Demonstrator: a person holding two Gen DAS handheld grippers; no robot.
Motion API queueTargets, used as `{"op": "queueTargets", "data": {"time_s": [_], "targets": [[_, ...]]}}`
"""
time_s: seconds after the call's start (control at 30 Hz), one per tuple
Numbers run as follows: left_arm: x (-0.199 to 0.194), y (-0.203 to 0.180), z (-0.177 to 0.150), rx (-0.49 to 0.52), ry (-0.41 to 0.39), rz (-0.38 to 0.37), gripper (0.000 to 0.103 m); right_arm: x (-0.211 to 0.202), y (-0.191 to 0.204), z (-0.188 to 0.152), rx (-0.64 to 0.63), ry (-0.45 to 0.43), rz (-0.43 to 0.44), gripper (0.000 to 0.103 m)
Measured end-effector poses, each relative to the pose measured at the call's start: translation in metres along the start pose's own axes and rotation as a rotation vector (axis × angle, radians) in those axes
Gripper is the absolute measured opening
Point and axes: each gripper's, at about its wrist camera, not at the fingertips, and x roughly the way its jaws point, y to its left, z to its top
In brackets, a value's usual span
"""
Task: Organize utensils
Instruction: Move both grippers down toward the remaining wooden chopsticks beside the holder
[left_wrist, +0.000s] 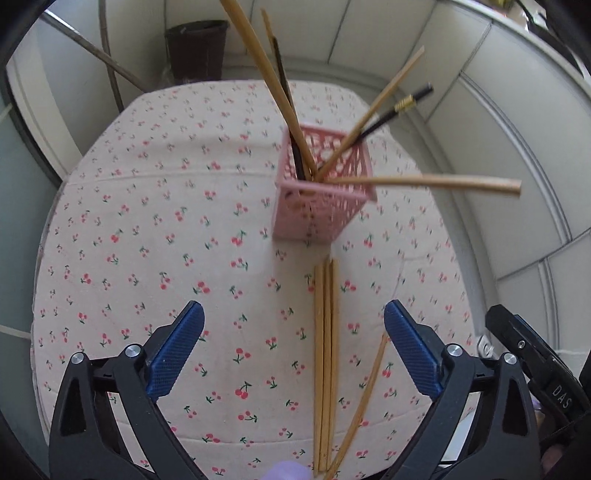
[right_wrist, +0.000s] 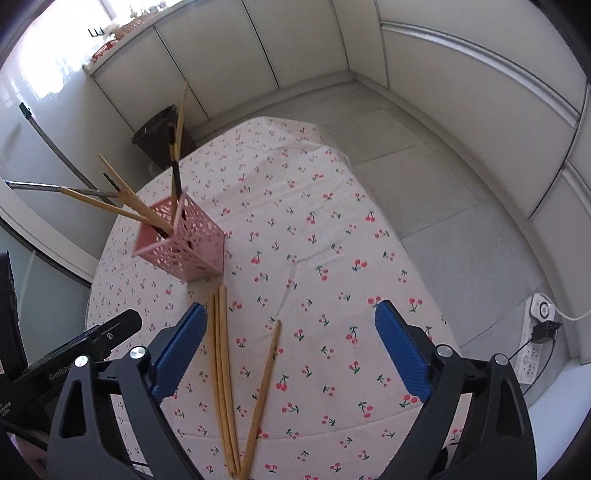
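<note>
Only the right wrist view shows the power strip (right_wrist: 532, 354).

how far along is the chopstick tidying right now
Partly done. Several wooden and black chopsticks already stand in the pink perforated plastic holder. Nothing is in hand: the left gripper and right gripper are both open. Left: the bundle of light wooden chopsticks and one angled single chopstick on the cherry-print tablecloth.

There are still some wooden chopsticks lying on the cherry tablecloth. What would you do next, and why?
Probably lower the right gripper onto the lone slanted chopstick and close on it. Both grippers are open and empty, the pink holder already has several sticks standing in it, and this one lies apart from the bundle of three, so it looks easiest to pinch alone.
</note>
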Motion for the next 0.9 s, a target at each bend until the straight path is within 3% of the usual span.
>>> {"op": "queueTargets", "data": {"time_s": [0.07,0.33,0.5,0.9], "targets": [[0.01,-0.005,-0.004,0.028,0.02,0.01,0.096,0.015,-0.008,-0.007,0.019,0.05,0.003,0.096],[0.053,0.002,-0.013,0.013,0.113,0.066,0.096,0.063,-0.04,-0.032,0.078,0.251,-0.146,0.096],[0.074,0.007,-0.01,-0.016,0.163,0.083,0.096,0.066,-0.039,-0.038,0.057,0.278,-0.197,0.096],[0.11,0.014,0.011,-0.077,0.163,0.16,0.096,0.066,-0.046,-0.037,0.114,0.315,-0.17,0.096]]}}
